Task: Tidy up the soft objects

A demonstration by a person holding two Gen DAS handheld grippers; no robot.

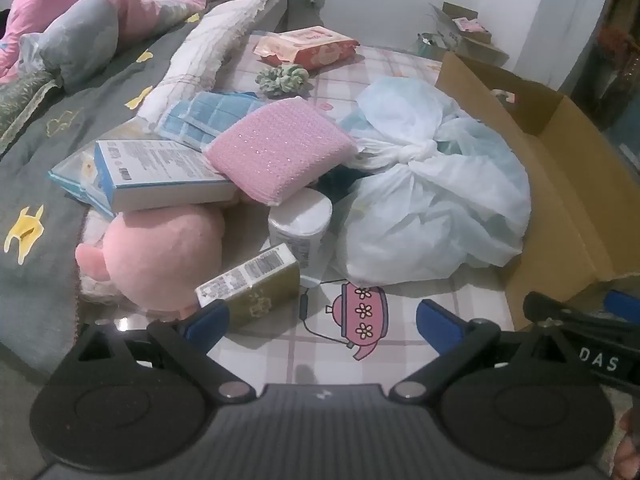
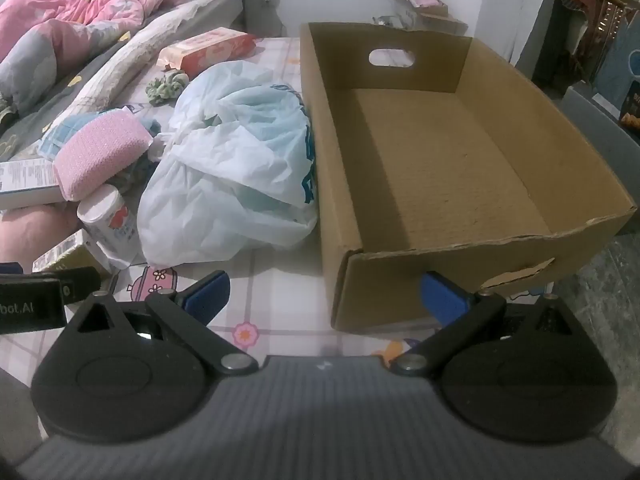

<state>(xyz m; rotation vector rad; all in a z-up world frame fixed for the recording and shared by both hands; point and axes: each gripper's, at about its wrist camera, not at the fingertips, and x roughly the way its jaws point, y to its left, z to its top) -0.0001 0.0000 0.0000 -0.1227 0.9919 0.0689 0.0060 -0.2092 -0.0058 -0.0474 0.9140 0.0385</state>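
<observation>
A: What takes up the most room?

B: The cardboard box [image 2: 452,152], lying on the right of the worktop [image 2: 280,304]. Its long axis runs away from the right camera, its open top faces up, and a handle hole shows in the far end wall. Nothing lies on the floor of it that I can see.

A: And next to it?

B: A knotted white plastic bag [image 1: 432,200], stuffed full and touching the box's left wall, knot turned toward the pile on the left.

A: The soft things?

B: A pink plush toy [image 1: 164,256] at the near left edge, partly under a blue-and-white carton [image 1: 160,176]. A pink sponge pad [image 1: 276,152] leans tilted on that carton, its long side running from near left to far right. Behind it, a blue cloth [image 1: 208,116]. Farther back, a green scrunchie [image 1: 282,78] and a red wipes pack [image 1: 308,46], lying crosswise.

A: The tongs?

B: The left tongs [image 1: 320,320] are spread wide over the teapot print, holding nothing. The right tongs [image 2: 324,292] are just as wide, empty, before the box's near corner.
</observation>
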